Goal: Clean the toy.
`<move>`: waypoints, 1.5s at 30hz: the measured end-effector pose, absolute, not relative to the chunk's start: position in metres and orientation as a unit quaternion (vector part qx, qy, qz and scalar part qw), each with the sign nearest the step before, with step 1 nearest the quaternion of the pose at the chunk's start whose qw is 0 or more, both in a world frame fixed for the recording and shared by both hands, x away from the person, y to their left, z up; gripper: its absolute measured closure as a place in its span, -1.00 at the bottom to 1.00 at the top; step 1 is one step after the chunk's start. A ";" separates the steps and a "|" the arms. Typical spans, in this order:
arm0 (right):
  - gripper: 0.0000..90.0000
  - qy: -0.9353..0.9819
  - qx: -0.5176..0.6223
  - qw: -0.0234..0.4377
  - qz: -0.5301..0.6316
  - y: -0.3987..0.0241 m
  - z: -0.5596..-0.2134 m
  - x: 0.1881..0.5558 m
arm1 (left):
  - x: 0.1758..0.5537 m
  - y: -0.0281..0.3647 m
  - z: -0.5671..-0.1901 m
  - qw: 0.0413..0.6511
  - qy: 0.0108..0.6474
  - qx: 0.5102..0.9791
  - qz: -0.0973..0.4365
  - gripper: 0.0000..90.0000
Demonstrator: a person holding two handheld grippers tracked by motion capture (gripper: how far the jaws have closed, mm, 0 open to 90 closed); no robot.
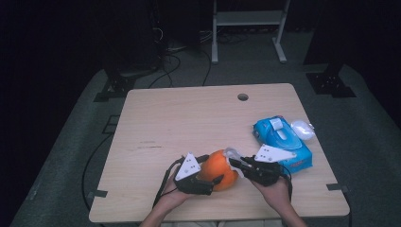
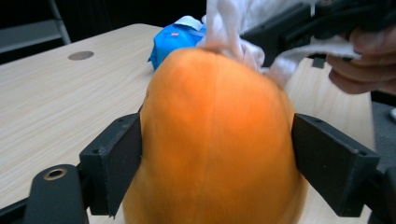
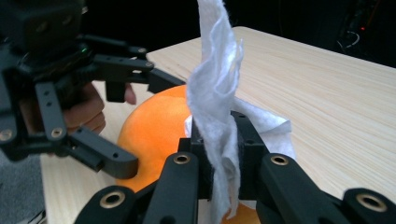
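A large orange fruit (image 1: 223, 169) lies on the wooden table (image 1: 189, 118) near its front edge. My left gripper (image 1: 212, 169) comes in from the left and straddles the fruit (image 2: 215, 140). Its wide black pads (image 2: 114, 163) sit right at the fruit's two sides without visibly squeezing it. My right gripper (image 1: 235, 163) comes in from the right, shut on a crumpled white tissue (image 3: 217, 93). The tissue (image 2: 229, 37) rests against the top right of the fruit (image 3: 154, 126). In the right gripper view the left gripper (image 3: 140, 123) is at the left, with fingers of the hand behind it.
A blue pack of wipes (image 1: 283, 142) lies at the table's right, with a clear white rounded object (image 1: 302, 128) beside it. A cable hole (image 1: 242, 97) sits near the far edge. Dark stands and a white frame stand on the floor beyond the table.
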State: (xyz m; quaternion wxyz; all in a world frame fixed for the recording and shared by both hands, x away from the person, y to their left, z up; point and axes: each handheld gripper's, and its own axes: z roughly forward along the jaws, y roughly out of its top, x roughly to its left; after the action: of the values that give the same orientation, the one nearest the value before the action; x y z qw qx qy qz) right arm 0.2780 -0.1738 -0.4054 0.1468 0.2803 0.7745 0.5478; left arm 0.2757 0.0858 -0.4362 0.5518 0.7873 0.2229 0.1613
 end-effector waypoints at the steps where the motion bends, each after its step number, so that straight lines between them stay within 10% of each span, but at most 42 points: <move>1: 0.79 0.774 0.281 0.149 0.547 -0.174 -0.406 0.278 | 0.276 0.086 -0.437 0.552 0.224 0.787 0.163 -0.43; 28: 0.79 0.775 0.267 0.158 0.551 -0.168 -0.401 0.275 | 0.274 0.082 -0.442 0.559 0.220 0.785 0.151 -0.32; 34: 0.79 0.773 0.284 0.159 0.545 -0.177 -0.406 0.280 | 0.283 0.089 -0.446 0.565 0.246 0.777 0.130 -0.72; 45: 0.79 0.784 0.251 0.170 0.542 -0.159 -0.399 0.269 | 0.280 0.086 -0.450 0.559 0.230 0.784 0.140 -0.41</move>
State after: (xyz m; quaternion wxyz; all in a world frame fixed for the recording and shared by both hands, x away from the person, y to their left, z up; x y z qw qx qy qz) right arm 0.2692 -0.1591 -0.3988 0.1704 0.2508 0.7840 0.5416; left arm 0.2799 0.0859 -0.4498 0.5590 0.7843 0.2301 0.1396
